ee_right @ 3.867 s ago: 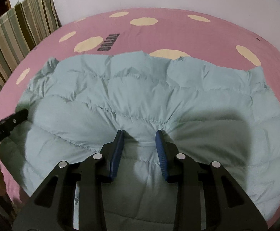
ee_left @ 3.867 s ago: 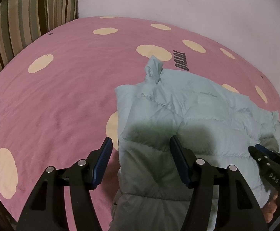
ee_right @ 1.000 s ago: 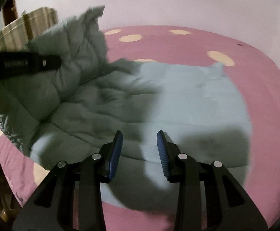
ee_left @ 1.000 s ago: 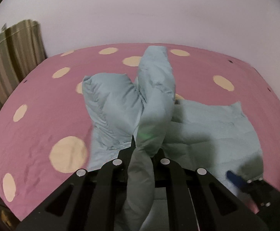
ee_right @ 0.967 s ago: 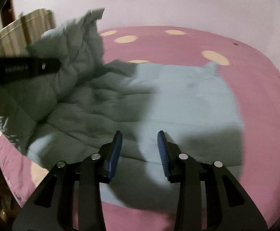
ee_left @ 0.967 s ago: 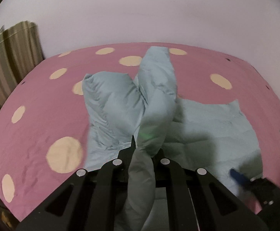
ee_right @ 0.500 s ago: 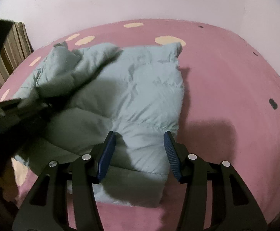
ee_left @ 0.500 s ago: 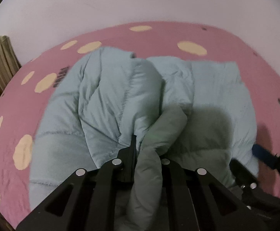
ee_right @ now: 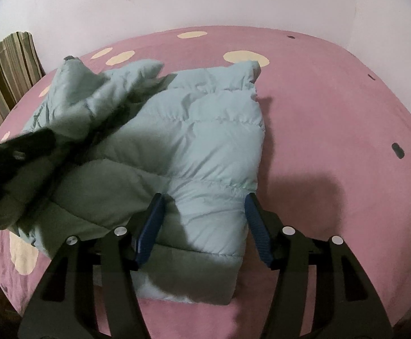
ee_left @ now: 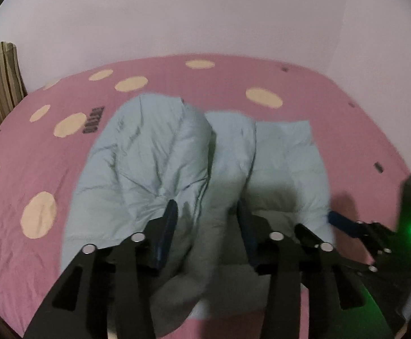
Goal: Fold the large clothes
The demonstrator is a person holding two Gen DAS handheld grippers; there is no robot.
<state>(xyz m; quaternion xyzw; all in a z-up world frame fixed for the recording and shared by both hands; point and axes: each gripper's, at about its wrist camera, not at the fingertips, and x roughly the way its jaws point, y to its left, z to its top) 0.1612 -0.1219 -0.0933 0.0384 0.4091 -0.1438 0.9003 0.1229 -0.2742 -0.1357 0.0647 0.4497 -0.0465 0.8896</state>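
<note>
While both tongs open: one jacket point(ee_right: 205, 141), one bedspread point(ee_right: 332, 113).

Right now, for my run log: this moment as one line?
stage: fold laid over | left gripper: opening, jacket fabric between jaws | right gripper: opening, above jacket corner | surface: pink bedspread

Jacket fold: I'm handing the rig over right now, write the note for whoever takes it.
Left gripper: jaws opening, a bunched fold of the jacket lies between them, not pinched.
Right gripper: jaws opening over the jacket's near right corner, holding nothing.
Jacket lies on the pink bedspread, left side thrown over the middle but lumpy.
Left to do: flatten that flap, then finish folding.
</note>
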